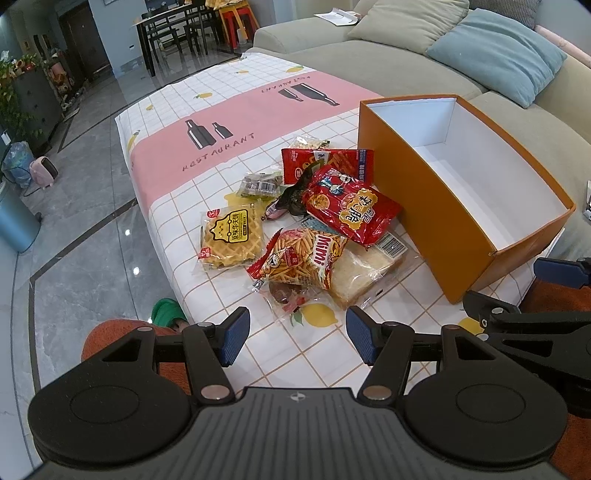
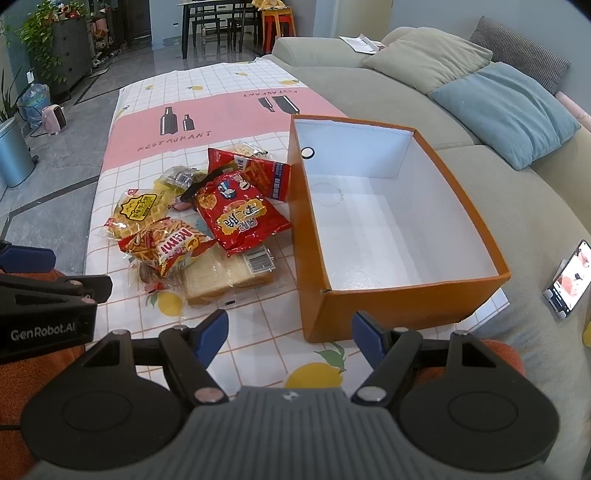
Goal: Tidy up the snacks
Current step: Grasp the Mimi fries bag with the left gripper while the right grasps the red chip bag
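A heap of snack packs lies on the checked cloth point(image 1: 177, 206) left of an orange box point(image 1: 417, 206) point(image 2: 388, 306), whose white inside holds nothing. In the heap: a waffle pack point(image 1: 231, 238) point(image 2: 135, 212), a Mimi stick pack point(image 1: 301, 258) point(image 2: 166, 245), a red chip bag point(image 1: 351, 206) point(image 2: 238, 214), sliced bread point(image 1: 364, 273) point(image 2: 229, 277) and another red pack point(image 1: 325, 162) point(image 2: 255, 170). My left gripper point(image 1: 297, 338) hangs open over the cloth's near edge, short of the heap. My right gripper point(image 2: 290, 338) is open too, near the box's front corner.
A grey-green sofa point(image 1: 369, 70) with a blue cushion point(image 1: 498, 55) point(image 2: 506, 110) runs behind and right of the box. A phone on a stand point(image 2: 569, 280) sits on the sofa at far right. Tiled floor point(image 1: 85, 221) lies left, with a dining table point(image 1: 173, 33) beyond.
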The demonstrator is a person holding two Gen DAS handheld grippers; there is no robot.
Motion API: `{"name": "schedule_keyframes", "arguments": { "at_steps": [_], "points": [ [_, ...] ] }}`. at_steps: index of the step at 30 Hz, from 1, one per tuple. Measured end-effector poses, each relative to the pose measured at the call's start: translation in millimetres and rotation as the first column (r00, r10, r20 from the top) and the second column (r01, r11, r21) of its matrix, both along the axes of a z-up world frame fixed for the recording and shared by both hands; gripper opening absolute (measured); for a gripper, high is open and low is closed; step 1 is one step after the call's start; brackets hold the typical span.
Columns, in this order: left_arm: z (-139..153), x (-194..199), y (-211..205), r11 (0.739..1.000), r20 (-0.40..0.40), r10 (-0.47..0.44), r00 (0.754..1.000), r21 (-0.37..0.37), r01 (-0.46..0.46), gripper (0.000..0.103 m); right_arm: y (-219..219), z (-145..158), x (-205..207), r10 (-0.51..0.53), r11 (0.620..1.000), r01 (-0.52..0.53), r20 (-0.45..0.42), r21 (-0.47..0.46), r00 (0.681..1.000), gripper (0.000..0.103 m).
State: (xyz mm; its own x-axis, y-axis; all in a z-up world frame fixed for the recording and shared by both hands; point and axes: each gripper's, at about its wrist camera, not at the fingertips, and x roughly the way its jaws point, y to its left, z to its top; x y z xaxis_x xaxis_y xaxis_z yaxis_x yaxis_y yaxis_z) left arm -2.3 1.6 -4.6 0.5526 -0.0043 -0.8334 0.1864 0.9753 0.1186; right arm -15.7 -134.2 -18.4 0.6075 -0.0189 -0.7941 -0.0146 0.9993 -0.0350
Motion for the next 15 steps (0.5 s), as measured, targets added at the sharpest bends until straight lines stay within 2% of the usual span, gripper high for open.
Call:
{"name": "schedule_keyframes", "arguments": {
  "at_steps": [4,7,9,10,13,15],
  "points": [
    [1,1,3,1.0,0.004,-0.01,1.0,-0.018,0.01,0.071,-1,2,-3,0.016,0.999,-0.016,0.032,0.027,0.999,0.071],
    [4,5,11,0.999,0.012,-0.02,1.0,-0.048,0.021,0.071,-3,10,-9,0.045,0.996,-0.055,0.131,0.074,0.99,0.07],
    [4,9,15,0.998,0.016,-0.03,0.999,-0.062,0.03,0.071,-1,13,-8,0.074,0.994,-0.088,0.182,0.067,0.981,0.069],
    [4,12,17,0.997,0.015,-0.032,0.999,-0.071,0.033,0.071,1,14,-7,0.09,0.993,-0.102,0.192,0.054,0.977,0.068],
    [2,20,23,0.994,0.004,-0.042,0.999,-0.105,0.043,0.071,12,11,2,0.166,0.986,-0.17,0.195,0.001,0.967,0.052],
    [-1,25,24,0.991,0.006,-0.069,0.998,-0.11,0.069,0.071,19,6,9,0.212,0.977,-0.214,0.188,-0.011,0.959,0.05]
  ]
}}
